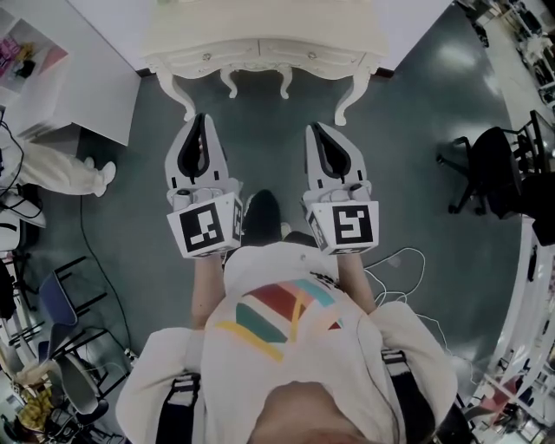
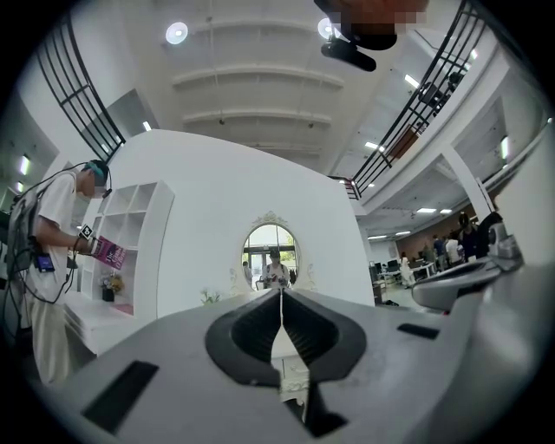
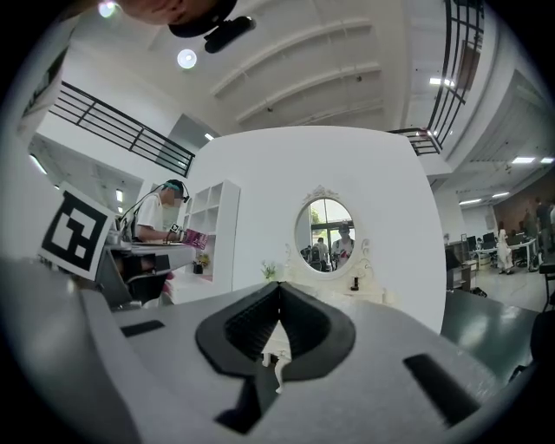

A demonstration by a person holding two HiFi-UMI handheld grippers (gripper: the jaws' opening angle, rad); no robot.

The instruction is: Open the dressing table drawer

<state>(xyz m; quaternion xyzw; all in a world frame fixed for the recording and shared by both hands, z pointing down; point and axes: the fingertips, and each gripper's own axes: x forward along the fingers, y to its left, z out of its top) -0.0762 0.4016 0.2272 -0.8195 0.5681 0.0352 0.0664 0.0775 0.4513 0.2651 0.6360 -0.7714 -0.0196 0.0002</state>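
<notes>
Floor (image 1: 286,156): dark green, filling the middle of the head view; I stand on it facing the furniture.
White wall (image 2: 199,217): curved partition across the centre of both gripper views, behind the table.
Dressing table (image 1: 260,22): cream, curly legs, top centre of the head view, well ahead of my grippers and touched by neither.
Shelf unit (image 2: 130,225): white cubbies, left of centre in the left gripper view; a person (image 2: 48,251) stands beside it holding something pink.
Office chair (image 1: 494,169): black, right edge of the head view, well apart from the table.
Mirror (image 3: 328,230): oval, standing on the table, just right of centre in the right gripper view.
Left gripper (image 1: 201,120): centre-left in the head view, pointing at the table, jaws pressed together on nothing.
Right gripper (image 1: 313,128): centre-right, level with its twin, jaws likewise clenched and empty.
Drawer (image 1: 208,57): along the table's front edge at top centre, small knob showing, front flush with the frame, not yet pulled.
</notes>
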